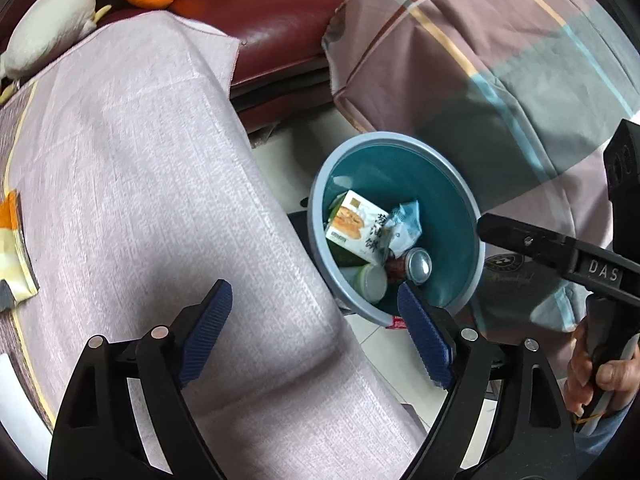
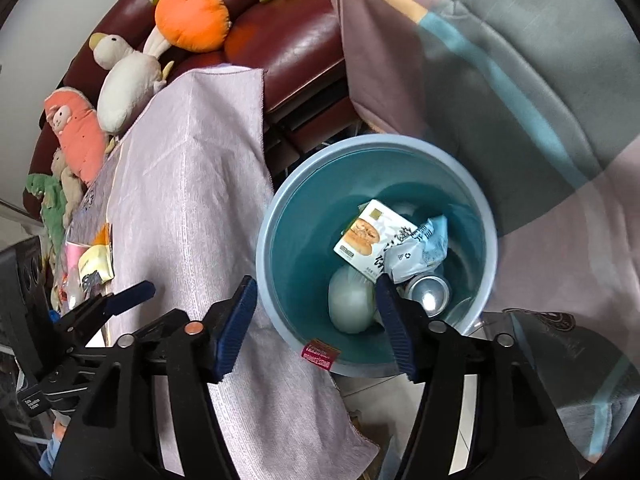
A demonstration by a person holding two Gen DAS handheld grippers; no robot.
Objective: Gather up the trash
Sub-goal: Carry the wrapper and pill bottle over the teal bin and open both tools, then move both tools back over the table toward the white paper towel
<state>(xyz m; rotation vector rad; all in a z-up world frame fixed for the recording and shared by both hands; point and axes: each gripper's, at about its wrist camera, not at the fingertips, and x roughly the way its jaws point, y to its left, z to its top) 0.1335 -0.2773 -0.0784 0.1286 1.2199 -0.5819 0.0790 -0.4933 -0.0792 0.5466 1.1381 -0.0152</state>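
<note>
A blue-grey trash bin (image 1: 384,138) stands on the floor beside the cloth-covered table (image 1: 140,160). Inside lie a white food box (image 1: 352,224), a pale blue wrapper (image 1: 406,226), a metal can (image 1: 418,266) and a white cup (image 1: 372,282). My left gripper (image 1: 316,320) is open and empty, above the table's edge and the bin's near rim. In the right wrist view my right gripper (image 2: 316,320) is open with nothing between its pads, above the bin (image 2: 376,142) and its left rim; the box (image 2: 368,240) and can (image 2: 430,292) show below.
A yellow-orange snack bag (image 1: 12,256) lies at the table's left edge, among several wrappers (image 2: 94,264). Plush toys (image 2: 188,16) sit on the dark red sofa (image 2: 280,40). A striped blanket (image 1: 500,60) hangs to the right. A hand (image 1: 592,376) holds the right gripper's handle.
</note>
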